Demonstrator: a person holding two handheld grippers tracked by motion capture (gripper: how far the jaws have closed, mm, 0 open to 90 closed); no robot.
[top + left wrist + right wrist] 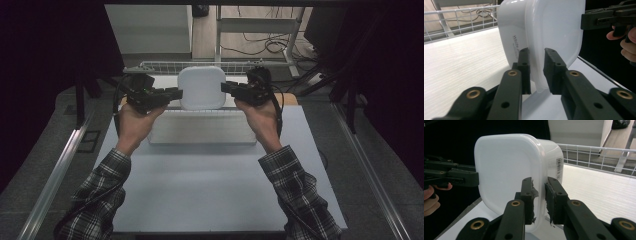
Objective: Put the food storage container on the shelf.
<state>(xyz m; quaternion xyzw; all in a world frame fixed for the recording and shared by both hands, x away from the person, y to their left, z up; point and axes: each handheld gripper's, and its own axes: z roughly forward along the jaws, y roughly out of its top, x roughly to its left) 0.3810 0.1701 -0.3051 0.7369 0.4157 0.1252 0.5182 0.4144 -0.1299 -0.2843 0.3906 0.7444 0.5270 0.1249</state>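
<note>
The white box (pixel 201 87) hangs in the air over the far side of the table (pixel 215 190). The left gripper (pixel 175 93) pinches its left rim and the right gripper (pixel 226 89) pinches its right rim, both equally near.

A pale grey table (pixel 210 190) carries a white tray (pixel 200 131) near its far edge, and a wire rack (pixel 165 66) stands just beyond the tray.

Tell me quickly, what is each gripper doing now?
Left gripper: shut on the white container, on its left rim.
Right gripper: shut on the same container's right rim.
</note>
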